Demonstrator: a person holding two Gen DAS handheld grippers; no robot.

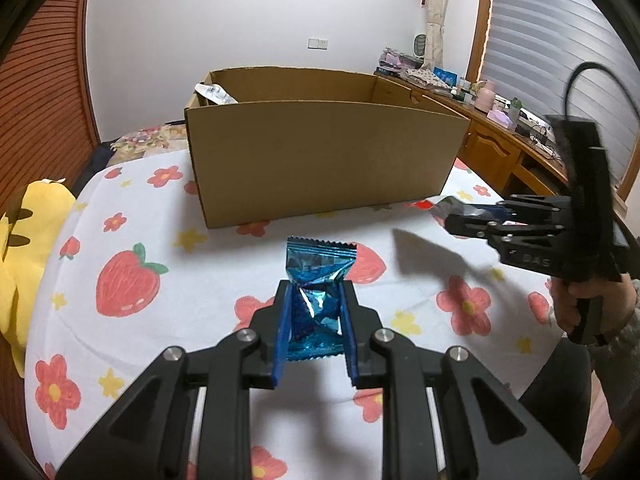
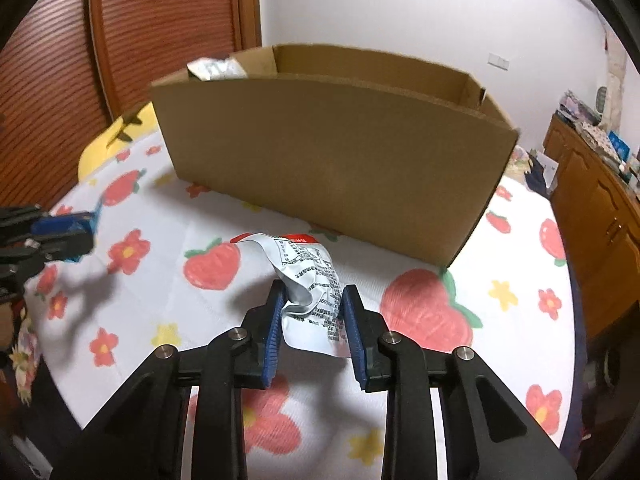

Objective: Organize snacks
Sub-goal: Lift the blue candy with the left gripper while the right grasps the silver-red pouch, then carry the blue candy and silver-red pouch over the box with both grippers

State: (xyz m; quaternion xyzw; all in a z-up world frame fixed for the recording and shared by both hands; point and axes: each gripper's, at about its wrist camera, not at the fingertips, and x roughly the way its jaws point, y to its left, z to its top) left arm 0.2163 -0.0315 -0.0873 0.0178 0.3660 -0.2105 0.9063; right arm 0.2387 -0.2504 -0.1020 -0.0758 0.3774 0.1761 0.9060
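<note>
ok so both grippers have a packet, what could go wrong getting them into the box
1. The left gripper pinches the blue packet across its crumpled middle; slick foil may slip out during the lift.
2. The box has a tall near wall; a low carry could hit it and push the box along the cloth.
3. The right gripper holds the silver packet with its far end drooping; that end might catch on the rim.

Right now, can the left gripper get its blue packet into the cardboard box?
Probably yes. The left gripper grips the blue packet, and the cardboard box stands open-topped straight ahead with nothing between; it must lift over the near wall.
</note>
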